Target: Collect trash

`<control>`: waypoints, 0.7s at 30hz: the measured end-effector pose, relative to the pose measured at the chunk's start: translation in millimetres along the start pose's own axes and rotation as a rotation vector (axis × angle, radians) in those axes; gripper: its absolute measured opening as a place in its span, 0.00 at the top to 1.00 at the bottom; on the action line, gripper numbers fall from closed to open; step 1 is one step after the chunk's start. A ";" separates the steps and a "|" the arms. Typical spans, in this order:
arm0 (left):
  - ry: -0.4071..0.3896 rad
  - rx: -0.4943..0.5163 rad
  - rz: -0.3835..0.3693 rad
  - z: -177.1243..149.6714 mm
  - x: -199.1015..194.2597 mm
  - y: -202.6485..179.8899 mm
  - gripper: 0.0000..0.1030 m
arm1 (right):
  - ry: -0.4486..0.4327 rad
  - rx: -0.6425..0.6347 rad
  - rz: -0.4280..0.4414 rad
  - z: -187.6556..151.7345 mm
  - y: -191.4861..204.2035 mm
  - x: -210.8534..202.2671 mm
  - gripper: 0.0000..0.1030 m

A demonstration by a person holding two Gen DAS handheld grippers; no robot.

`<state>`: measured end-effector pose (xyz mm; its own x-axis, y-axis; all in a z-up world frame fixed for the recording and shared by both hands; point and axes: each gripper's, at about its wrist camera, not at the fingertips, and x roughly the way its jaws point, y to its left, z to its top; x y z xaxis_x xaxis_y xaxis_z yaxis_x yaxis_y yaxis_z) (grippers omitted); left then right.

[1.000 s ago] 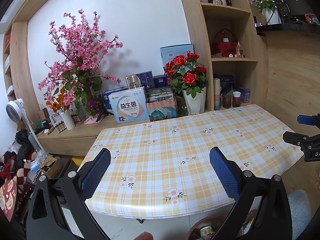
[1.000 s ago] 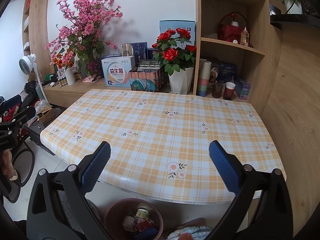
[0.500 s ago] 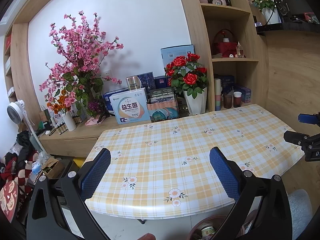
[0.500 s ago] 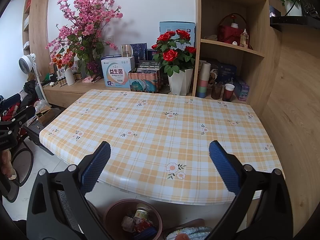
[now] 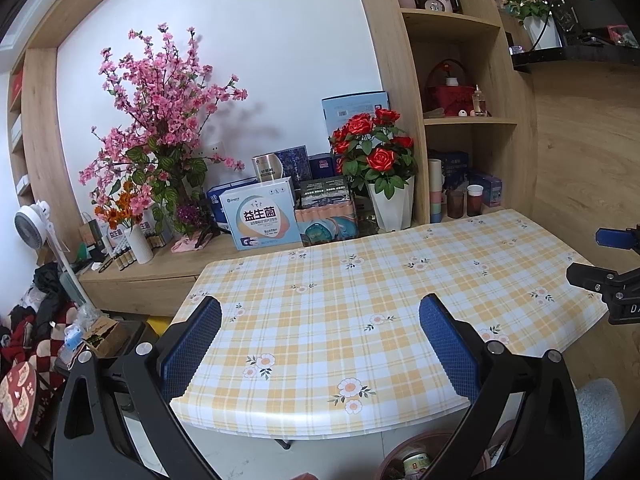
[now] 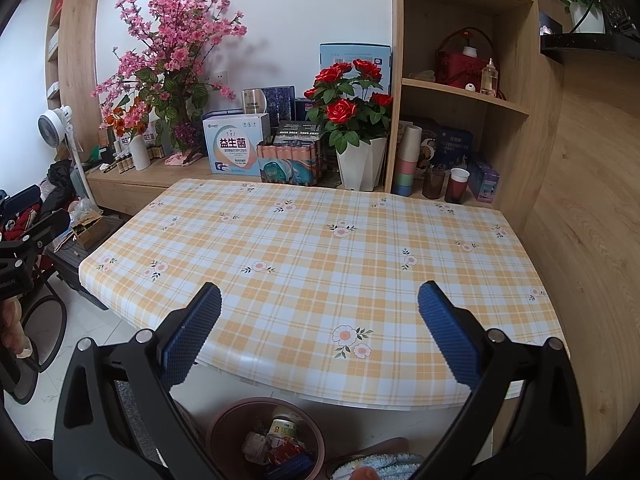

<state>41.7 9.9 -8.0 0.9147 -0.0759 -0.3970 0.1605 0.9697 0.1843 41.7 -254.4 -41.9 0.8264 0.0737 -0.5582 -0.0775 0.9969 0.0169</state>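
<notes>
A brown round trash bin (image 6: 266,438) stands on the floor under the table's near edge, holding wrappers and a small can; its rim also shows in the left wrist view (image 5: 424,454). The table (image 6: 320,256) wears a yellow plaid flowered cloth and carries no loose trash. My left gripper (image 5: 320,344) is open and empty, held in front of the table's near edge. My right gripper (image 6: 320,340) is open and empty, above the bin and before the table edge. The right gripper shows at the right edge of the left wrist view (image 5: 600,276).
Behind the table a low wooden counter (image 6: 132,178) holds a pink blossom arrangement (image 6: 172,56), boxes (image 6: 234,146) and a white pot of red roses (image 6: 352,120). Shelves (image 6: 460,92) with cups stand at the back right. A fan (image 6: 54,128) and clutter sit at left.
Both grippers have drifted slightly; the view of the table shifted a little. Both stay open and empty.
</notes>
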 end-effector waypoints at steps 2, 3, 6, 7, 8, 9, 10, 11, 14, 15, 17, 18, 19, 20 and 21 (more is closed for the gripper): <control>0.002 0.001 0.001 0.6 -0.8 0.7 0.06 | 0.001 0.002 -0.001 -0.3 0.1 -0.2 0.06; 0.001 0.000 0.001 0.7 -0.8 0.7 0.06 | 0.001 0.002 -0.001 -0.2 0.2 -0.1 0.06; 0.002 -0.001 0.001 0.6 -0.6 0.6 0.06 | 0.001 0.000 0.000 -0.2 0.4 0.0 0.06; 0.002 -0.001 0.002 0.6 -0.7 0.8 0.06 | 0.001 0.000 0.000 -0.1 0.2 0.1 0.06; 0.002 -0.001 0.001 0.5 -0.6 0.7 0.06 | 0.001 0.000 0.000 -0.1 0.2 0.1 0.06; 0.003 -0.001 0.000 0.5 -0.6 0.7 0.06 | 0.001 -0.001 0.000 -0.3 0.4 -0.3 0.06; 0.003 0.000 0.000 0.6 -0.6 0.7 0.06 | 0.001 0.000 -0.001 -0.1 0.4 0.1 0.06; 0.003 0.001 0.000 0.7 -1.0 0.8 0.06 | 0.001 0.001 -0.001 -0.4 0.5 -0.5 0.06; 0.002 0.001 -0.001 0.5 -0.7 0.7 0.06 | 0.000 0.001 -0.001 -0.1 0.4 0.0 0.06; 0.001 0.001 -0.004 0.2 -0.9 1.5 0.06 | 0.001 0.001 0.001 -0.1 0.5 0.0 0.06; 0.002 -0.005 -0.004 -0.1 -1.1 3.6 0.06 | 0.000 -0.001 0.001 -0.3 0.9 -0.6 0.06; 0.002 -0.008 -0.002 -0.9 -0.2 3.7 0.06 | 0.001 -0.001 0.000 -0.1 0.6 0.1 0.06; 0.003 -0.011 0.004 -1.2 0.1 4.7 0.06 | 0.001 -0.002 -0.001 -0.3 0.8 -0.2 0.06; 0.004 -0.012 0.020 -1.7 0.4 4.6 0.06 | 0.000 -0.002 -0.002 -0.3 1.0 -0.6 0.06; -0.001 -0.008 0.051 -2.5 0.1 3.8 0.06 | 0.000 -0.002 -0.002 -0.1 0.7 -0.2 0.06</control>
<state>41.5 14.1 -9.6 0.9218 -0.0268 -0.3868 0.1112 0.9740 0.1974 41.4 -253.7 -41.9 0.8266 0.0719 -0.5582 -0.0769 0.9969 0.0145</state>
